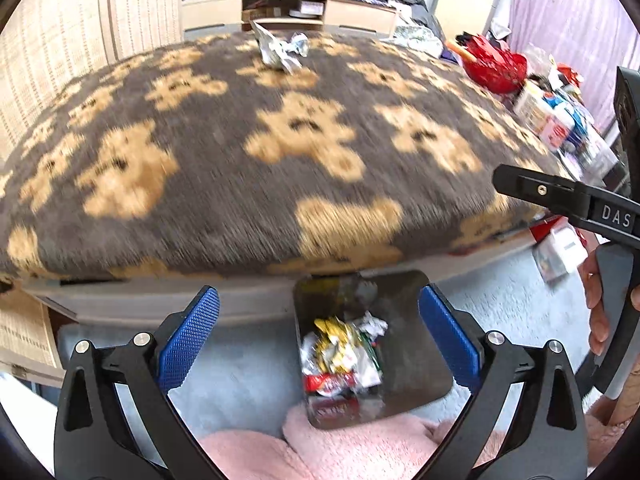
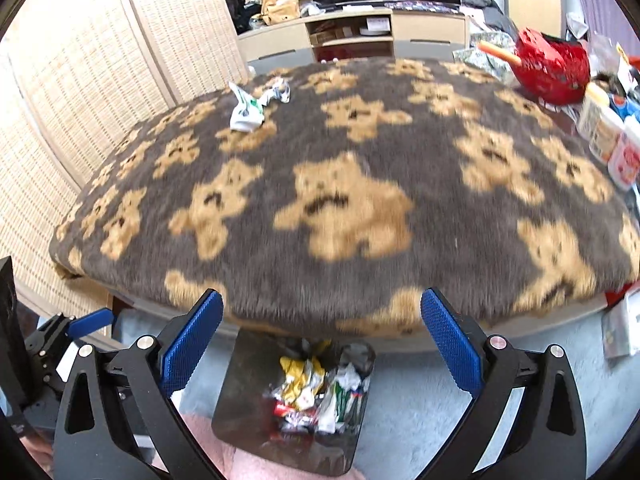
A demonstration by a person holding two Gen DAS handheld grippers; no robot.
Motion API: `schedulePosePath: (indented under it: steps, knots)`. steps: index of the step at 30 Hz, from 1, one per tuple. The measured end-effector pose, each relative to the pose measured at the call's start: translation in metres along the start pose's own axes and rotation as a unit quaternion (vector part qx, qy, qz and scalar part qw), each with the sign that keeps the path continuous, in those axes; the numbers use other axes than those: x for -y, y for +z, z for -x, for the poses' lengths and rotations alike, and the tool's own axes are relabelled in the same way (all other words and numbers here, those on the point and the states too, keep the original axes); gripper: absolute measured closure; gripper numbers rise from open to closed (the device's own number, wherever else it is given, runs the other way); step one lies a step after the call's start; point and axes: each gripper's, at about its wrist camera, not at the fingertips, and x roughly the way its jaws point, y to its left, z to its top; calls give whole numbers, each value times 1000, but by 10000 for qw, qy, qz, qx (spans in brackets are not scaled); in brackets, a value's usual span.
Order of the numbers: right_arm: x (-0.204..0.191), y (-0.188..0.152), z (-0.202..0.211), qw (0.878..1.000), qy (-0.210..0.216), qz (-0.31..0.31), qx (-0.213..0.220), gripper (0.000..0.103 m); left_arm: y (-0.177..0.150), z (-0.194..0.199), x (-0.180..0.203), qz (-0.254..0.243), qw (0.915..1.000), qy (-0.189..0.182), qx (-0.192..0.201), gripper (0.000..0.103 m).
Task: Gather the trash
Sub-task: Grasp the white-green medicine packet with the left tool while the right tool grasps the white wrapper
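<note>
Both jaws released, bin (image 2: 288, 404) below blanket (image 2: 360, 208) edge, wrapper (image 2: 248, 110) near far edge

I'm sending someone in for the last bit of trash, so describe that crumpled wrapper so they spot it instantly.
Start at the teddy-bear blanket covering the table. At its far edge, toward the woven screen, lies the crumpled wrapper. It is white with green print, alone on the fur, away from the clutter opposite.

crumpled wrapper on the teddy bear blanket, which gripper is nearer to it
Roughly equal; neither is clearly nearer. Left gripper and right gripper both hover open over the trash bin, with the crumpled wrapper far across the blanket.
</note>
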Motion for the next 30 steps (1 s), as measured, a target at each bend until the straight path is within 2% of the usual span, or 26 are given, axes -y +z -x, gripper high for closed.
schedulePosePath:
  steps: [9,20,30]
  knots:
    - [-4,66,-30,9996,-101,149,236,4,73,-22,-21,76,9992,242,310,8]
    - [0,157,-96,9996,112,-29,261,4,172,-76,-40,223,9986,185,449,10]
    - [3,206,-146,9995,-37,-60,312,5,225,-133,-46,226,9993,113,293,28]
